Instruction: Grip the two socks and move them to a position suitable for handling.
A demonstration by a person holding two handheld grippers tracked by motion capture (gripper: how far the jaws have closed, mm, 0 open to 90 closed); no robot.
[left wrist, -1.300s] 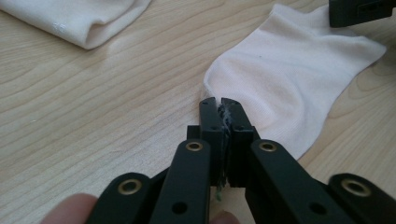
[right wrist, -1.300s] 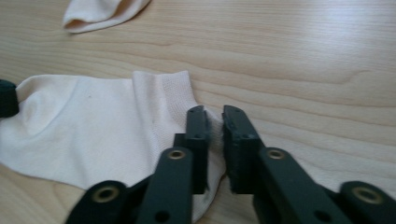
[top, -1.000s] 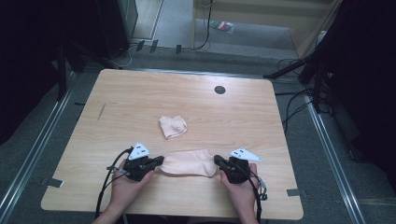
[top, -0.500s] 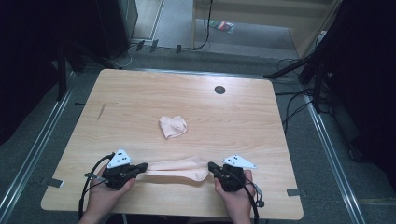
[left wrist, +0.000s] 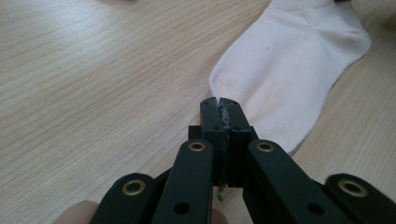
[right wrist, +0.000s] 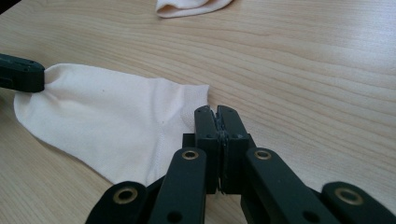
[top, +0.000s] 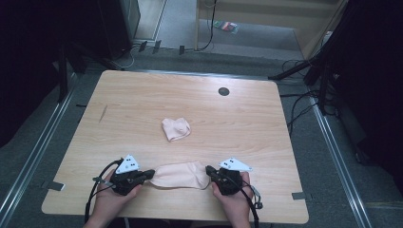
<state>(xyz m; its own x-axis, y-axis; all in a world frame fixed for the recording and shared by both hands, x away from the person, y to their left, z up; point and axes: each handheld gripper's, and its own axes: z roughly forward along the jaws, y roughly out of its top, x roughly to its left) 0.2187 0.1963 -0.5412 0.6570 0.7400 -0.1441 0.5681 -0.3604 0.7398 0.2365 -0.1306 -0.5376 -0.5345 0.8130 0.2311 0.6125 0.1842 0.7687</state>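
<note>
pale pink cloth, a flat sock (top: 181, 175), lies on the near part of the wooden surface (top: 142, 104), stretched between the two tools. the left gripper (top: 145, 174) has its fingers clenched on the sock's left end, and the right gripper (top: 209, 172) has its fingers clenched on the sock's right end, each pinching only a little of the edge. a second sock, bunched into a small lump (top: 176, 128), sits farther off near the middle of the surface, well apart from the held one.

the step in hand looks like laying the sock out flat, perhaps before folding it. to do it well, keep both pinches firm and the pull even, so the cloth stays taut without slipping from either pair of fingers. keep both ends low and level, so the sock settles smooth on the wood rather than twisting, and keep it clear of the bunched sock.

the high view gives the whole layout: both hands at the near edge, the sock between them, the lump beyond. the left gripper view shows how thin the bite is, a sliver of fabric caught between the shut fingers (left wrist: 211, 115), with the heel bulge (left wrist: 348, 44) farther along. the right gripper view shows the left tool's tip (right wrist: 21, 73) holding the far end and a seam line (right wrist: 161, 140) running across the cloth.
</note>
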